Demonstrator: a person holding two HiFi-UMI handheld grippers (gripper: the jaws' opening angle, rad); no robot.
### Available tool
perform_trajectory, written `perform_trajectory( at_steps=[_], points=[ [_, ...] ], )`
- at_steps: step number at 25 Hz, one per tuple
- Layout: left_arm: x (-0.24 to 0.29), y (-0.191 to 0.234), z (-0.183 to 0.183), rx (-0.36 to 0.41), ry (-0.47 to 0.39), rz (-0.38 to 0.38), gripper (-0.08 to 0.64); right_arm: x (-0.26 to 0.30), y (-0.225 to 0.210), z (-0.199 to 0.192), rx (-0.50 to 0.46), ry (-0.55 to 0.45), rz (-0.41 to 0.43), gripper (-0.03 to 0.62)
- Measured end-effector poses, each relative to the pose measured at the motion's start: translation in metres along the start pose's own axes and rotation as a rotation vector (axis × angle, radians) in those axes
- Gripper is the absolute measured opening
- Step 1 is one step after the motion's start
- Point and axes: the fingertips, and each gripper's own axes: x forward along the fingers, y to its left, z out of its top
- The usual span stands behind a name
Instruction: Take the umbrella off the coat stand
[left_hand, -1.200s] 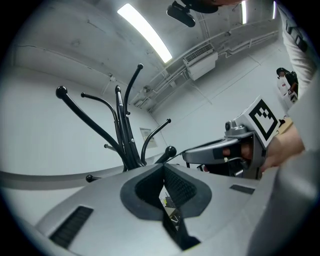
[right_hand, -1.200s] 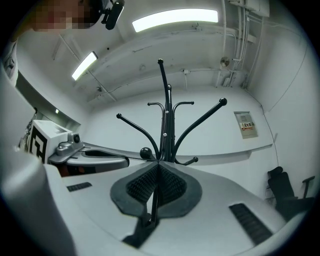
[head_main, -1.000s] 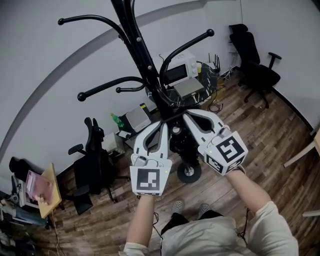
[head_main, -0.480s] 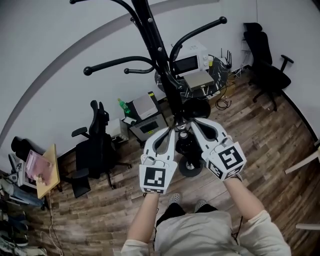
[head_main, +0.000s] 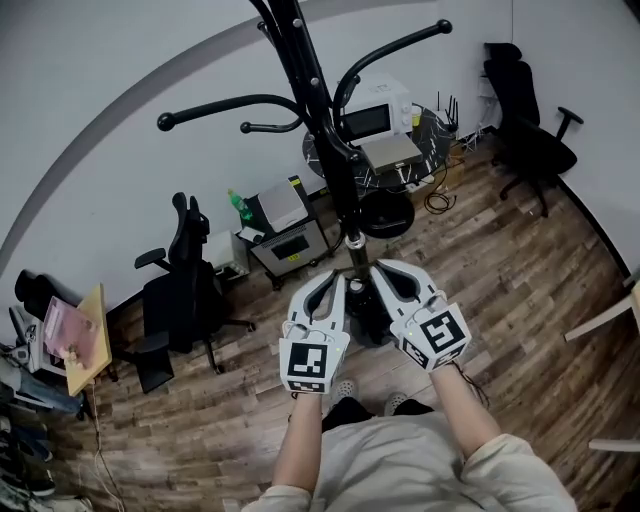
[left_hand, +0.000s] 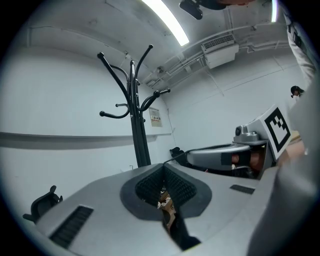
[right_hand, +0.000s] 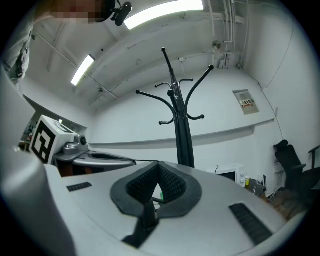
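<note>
The black coat stand (head_main: 318, 110) rises in the middle of the head view, its curved hooks bare; I can make out no umbrella on it. My left gripper (head_main: 338, 280) and right gripper (head_main: 377, 269) are side by side low in front of the pole, close to its base (head_main: 362, 322). Both are shut with nothing between the pads. In the left gripper view the left gripper (left_hand: 162, 168) points level at the stand (left_hand: 136, 131), with the right gripper (left_hand: 227, 155) beside it. In the right gripper view the shut right gripper (right_hand: 158, 168) faces the stand (right_hand: 181, 130).
Behind the stand are a microwave (head_main: 372, 112) on a round glass table (head_main: 425, 140), a black stool (head_main: 385, 215) and a grey box (head_main: 283, 204) with a green bottle (head_main: 236, 205). Black office chairs (head_main: 528, 130) (head_main: 180, 305) stand right and left. A small wooden table (head_main: 88, 340) is far left.
Both grippers have come down along the pole together, from beside the hook junction to near the base. Their jaws stayed shut.
</note>
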Motion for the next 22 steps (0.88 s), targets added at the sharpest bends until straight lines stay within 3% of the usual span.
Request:
perform_trajectory(
  at_steps=[3,7,13,22],
  points=[
    [-0.003,-0.007,-0.019,0.003,0.015,0.021,0.021,-0.004,-0.001,-0.015,-0.005,0.011,0.003,0.009],
    [-0.006,-0.014,-0.038,-0.063,0.033,0.033,0.021,-0.009,-0.001,-0.03,0.008,0.044,-0.007,0.009],
    [-0.019,-0.019,-0.061,-0.114,0.048,0.018,0.021,-0.014,0.007,-0.058,0.019,0.09,-0.026,0.009],
    [-0.015,-0.037,-0.089,-0.129,0.095,-0.027,0.021,-0.034,0.008,-0.098,0.049,0.178,-0.058,0.009]
  ],
)
